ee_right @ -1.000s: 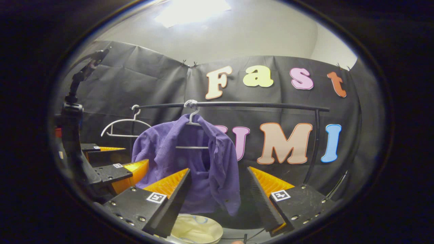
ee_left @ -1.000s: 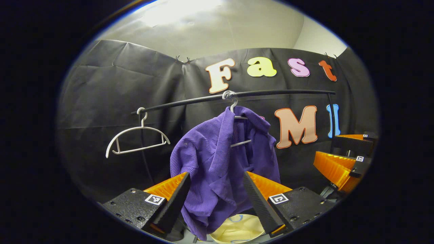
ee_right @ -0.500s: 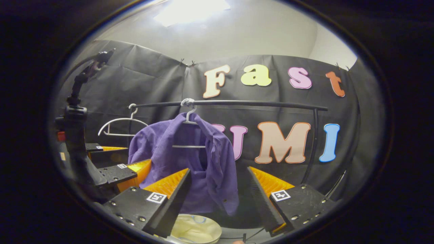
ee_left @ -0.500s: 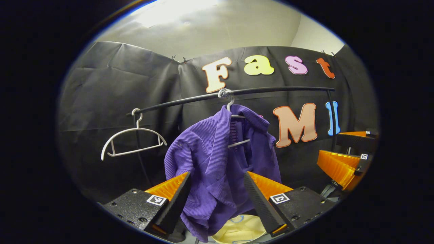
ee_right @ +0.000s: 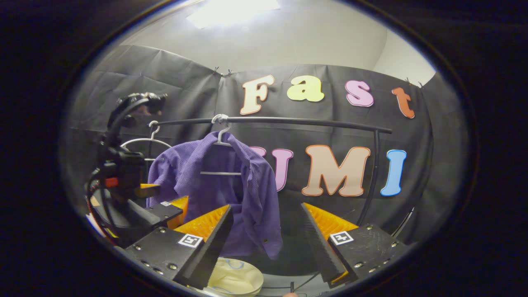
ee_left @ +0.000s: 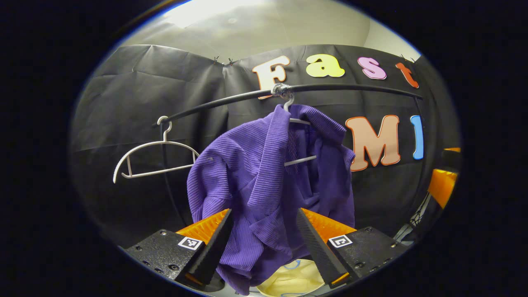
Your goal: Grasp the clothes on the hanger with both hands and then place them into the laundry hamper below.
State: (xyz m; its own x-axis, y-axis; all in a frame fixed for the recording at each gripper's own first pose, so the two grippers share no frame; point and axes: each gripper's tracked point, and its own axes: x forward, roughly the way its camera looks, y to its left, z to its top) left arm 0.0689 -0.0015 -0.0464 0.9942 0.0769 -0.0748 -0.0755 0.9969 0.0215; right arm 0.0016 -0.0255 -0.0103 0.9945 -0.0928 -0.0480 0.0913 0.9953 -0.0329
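Left gripper view, from left to right: empty white hanger (ee_left: 154, 159) hooked at the far left end of a black rail (ee_left: 350, 88). Just right of it, purple shirt (ee_left: 264, 181) draped on a second white hanger (ee_left: 295, 123), hooked near the middle of the rail. Shirt bunched and ribbed, falling toward the bottom of the view. Left tool (ee_left: 264, 235) low and near, fingers spread wide, lower folds of the shirt showing between them; contact with the cloth not clear. Pale yellow laundry hamper (ee_left: 291, 280) below the shirt, partly hidden by the cloth and the fingers. At the far right edge, part of the other tool, cut off.

Right gripper view, from left to right: left tool (ee_right: 165, 204) with its camera mount and cables at the left, close beside the shirt's left edge. Behind it, empty hanger (ee_right: 144, 142) on the rail (ee_right: 288, 121). Next, purple shirt (ee_right: 222, 185) hanging open on its hanger (ee_right: 220, 140), lower hem hanging above the hamper (ee_right: 235, 278). Right tool (ee_right: 266, 231) near, fingers spread wide, nothing held; shirt's right edge seen between and beyond them. Rail's upright post (ee_right: 371, 177) at the right, in front of the black cloth wall (ee_right: 165, 95).
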